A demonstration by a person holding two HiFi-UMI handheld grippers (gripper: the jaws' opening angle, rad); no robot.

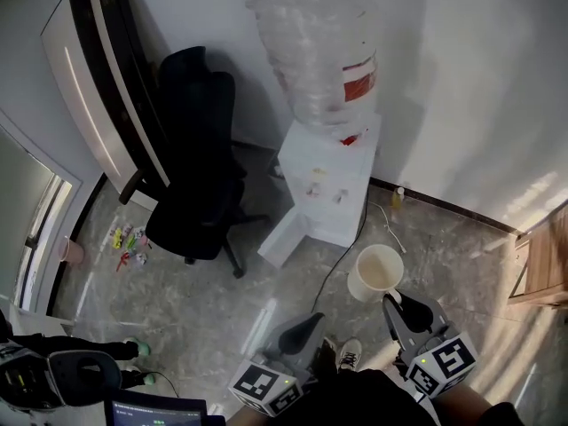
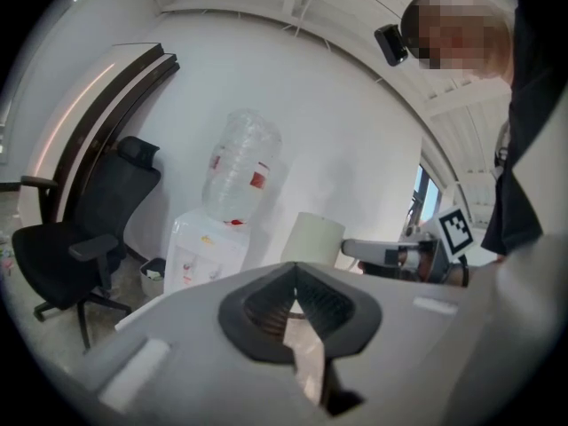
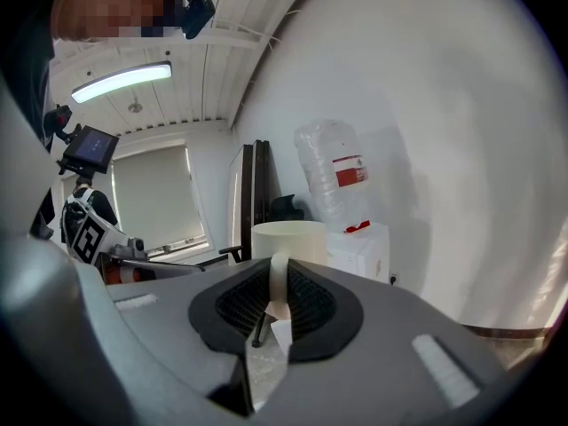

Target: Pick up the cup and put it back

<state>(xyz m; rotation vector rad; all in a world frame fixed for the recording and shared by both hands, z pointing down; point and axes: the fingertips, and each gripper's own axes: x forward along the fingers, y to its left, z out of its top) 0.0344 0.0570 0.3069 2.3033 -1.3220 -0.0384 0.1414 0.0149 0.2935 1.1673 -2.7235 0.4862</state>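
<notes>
A cream cup (image 1: 376, 272) hangs in the air above the grey floor, in front of the white water dispenser (image 1: 328, 193). My right gripper (image 1: 395, 302) is shut on the cup's handle (image 3: 278, 278), and the cup's body (image 3: 288, 238) stands upright just beyond its jaws. My left gripper (image 1: 311, 325) is to the left of the cup, apart from it, its jaws together with nothing in them. In the left gripper view the cup (image 2: 311, 238) shows to the right of the dispenser, with the right gripper (image 2: 359, 248) reaching in from the right.
A clear water bottle (image 1: 315, 51) tops the dispenser by the white wall. A black office chair (image 1: 200, 158) stands to its left. A cable runs along the floor, a small bottle (image 1: 398, 197) stands by the wall, and wooden furniture (image 1: 541, 260) is at the right edge.
</notes>
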